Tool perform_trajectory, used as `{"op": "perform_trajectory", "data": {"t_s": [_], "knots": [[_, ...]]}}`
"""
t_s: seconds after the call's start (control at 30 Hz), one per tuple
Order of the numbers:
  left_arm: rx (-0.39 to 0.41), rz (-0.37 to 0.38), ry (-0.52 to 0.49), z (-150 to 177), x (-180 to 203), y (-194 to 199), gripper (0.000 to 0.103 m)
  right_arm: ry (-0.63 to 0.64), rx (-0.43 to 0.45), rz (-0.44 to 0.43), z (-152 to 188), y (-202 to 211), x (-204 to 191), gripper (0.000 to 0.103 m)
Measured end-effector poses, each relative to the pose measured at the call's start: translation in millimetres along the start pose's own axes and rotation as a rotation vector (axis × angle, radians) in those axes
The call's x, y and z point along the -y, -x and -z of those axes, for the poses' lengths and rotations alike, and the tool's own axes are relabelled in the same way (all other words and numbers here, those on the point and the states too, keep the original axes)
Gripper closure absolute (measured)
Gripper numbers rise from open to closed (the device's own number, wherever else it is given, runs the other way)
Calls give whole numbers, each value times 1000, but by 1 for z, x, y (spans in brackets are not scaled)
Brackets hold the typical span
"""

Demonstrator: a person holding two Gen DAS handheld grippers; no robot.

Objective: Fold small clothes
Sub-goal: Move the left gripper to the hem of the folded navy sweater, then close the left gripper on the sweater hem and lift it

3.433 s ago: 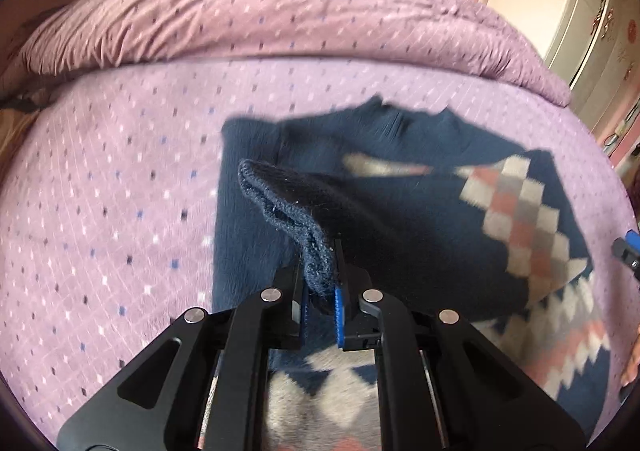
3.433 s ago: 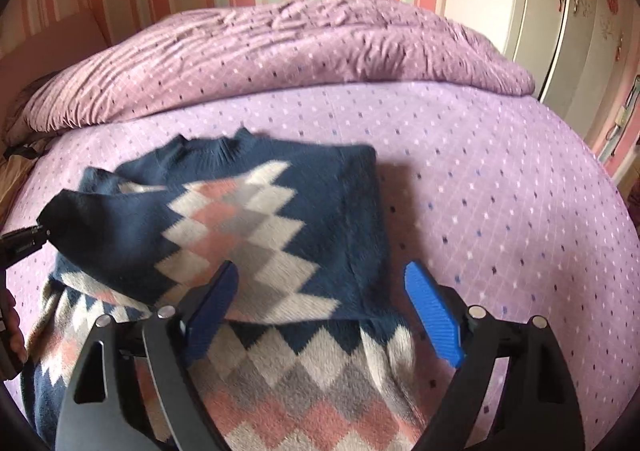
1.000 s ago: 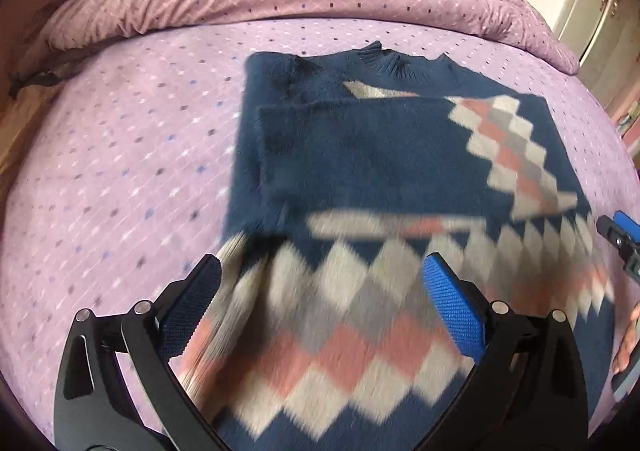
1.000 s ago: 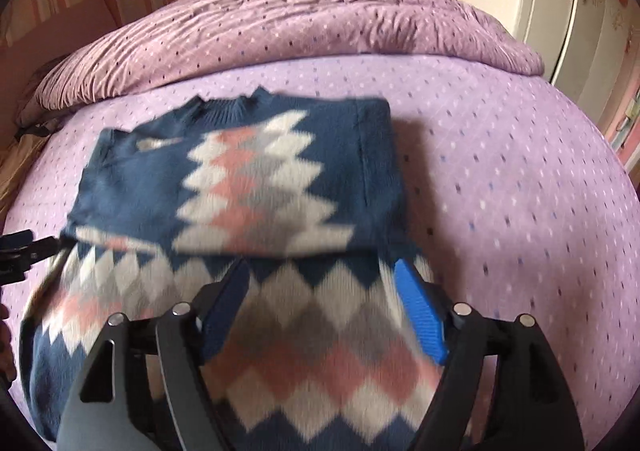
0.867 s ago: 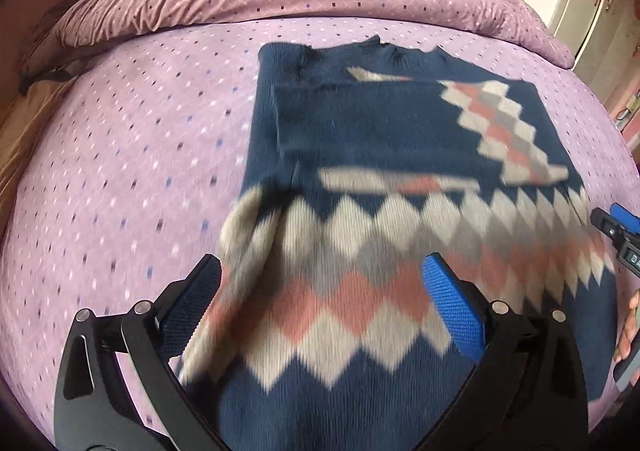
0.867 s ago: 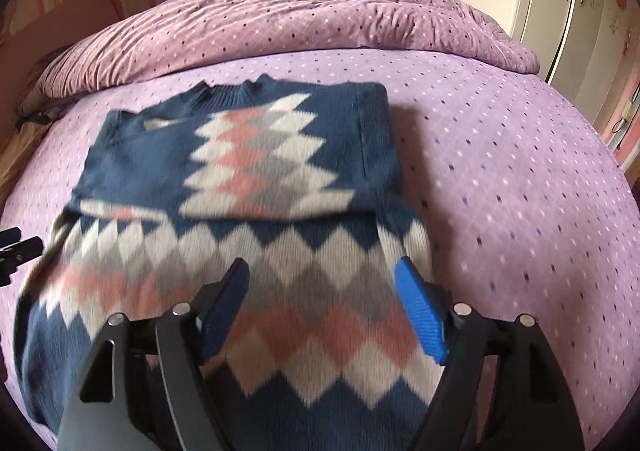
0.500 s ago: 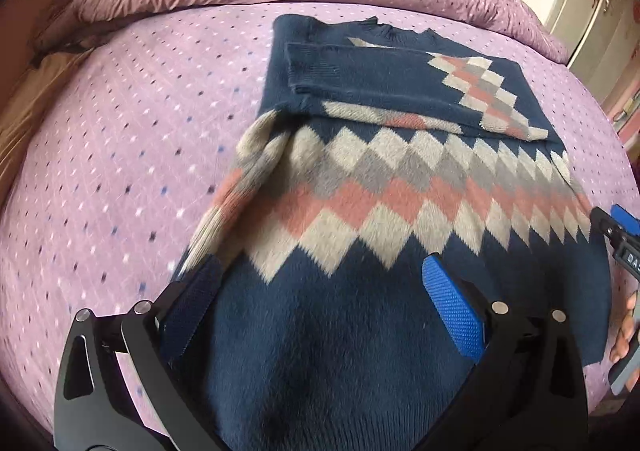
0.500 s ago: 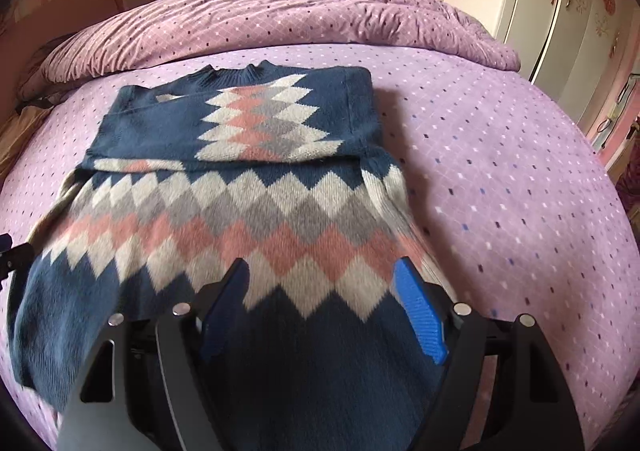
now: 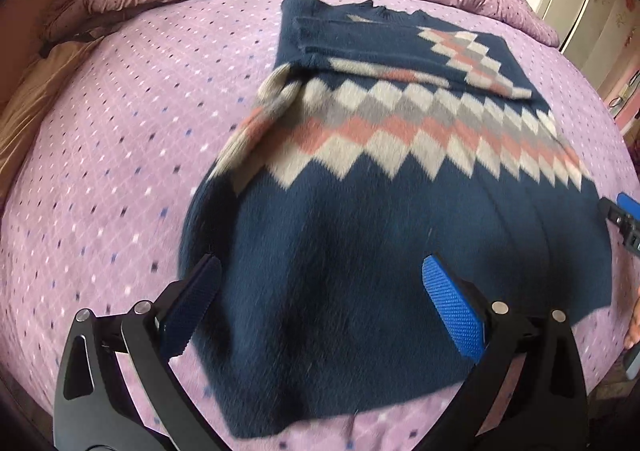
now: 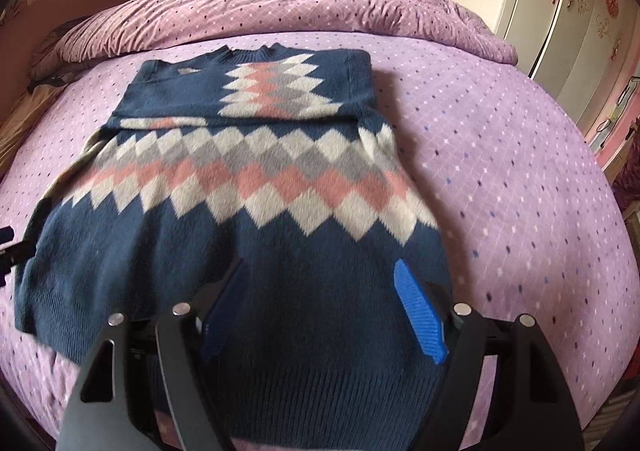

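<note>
Both sleeves (image 10: 256, 99) of the sweater (image 10: 248, 251) already lie folded across its chest, stacked in a band just below the collar, so I judge the first stage done; the body below them is one full length, with the hem nearest me and no crosswise fold yet. The sweater lies flat on the bed (image 10: 520, 171), collar toward the duvet (image 10: 300, 7) heaped at the far end, hem close to the near edge. My left gripper (image 9: 320, 303) hangs over the hem's left part, jaws spread wide with nothing between the blue pads. My right gripper (image 10: 320, 311) sits over the hem's right part, likewise wide open and holding nothing; its tip shows at the right rim of the left view. What remains, as I see it, is to take the hem at both corners and carry it up over the sleeves, once or perhaps twice, then smooth the bundle. The left edge of the body looks slightly rumpled, so I would pinch there carefully.
</note>
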State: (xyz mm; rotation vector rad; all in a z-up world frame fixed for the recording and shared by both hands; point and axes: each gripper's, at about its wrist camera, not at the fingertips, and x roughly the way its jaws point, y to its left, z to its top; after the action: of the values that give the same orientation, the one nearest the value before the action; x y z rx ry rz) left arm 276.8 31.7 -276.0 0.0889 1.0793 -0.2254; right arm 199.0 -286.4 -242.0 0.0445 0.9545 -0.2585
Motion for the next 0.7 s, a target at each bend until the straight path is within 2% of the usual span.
{"op": "perform_trajectory", "data": {"t_s": [0.2,0.43,0.57,0.63,0.7], "knots": [[-31,-20,37,37,-19,10,3,8,-15,4,11,5,-1,27],[-69,7,220,77,-52,5,3,11,-22,10,12,7,2,27],[-97,69,296,91,-58,-4,4,26,-18,9,9,8,1,27],[-104,133,340,93,-58,-8,5,34,-13,13,7,8,1,27],[-111,158,352,94,-56,-11,10,34,-14,15,6,8,2,27]]}}
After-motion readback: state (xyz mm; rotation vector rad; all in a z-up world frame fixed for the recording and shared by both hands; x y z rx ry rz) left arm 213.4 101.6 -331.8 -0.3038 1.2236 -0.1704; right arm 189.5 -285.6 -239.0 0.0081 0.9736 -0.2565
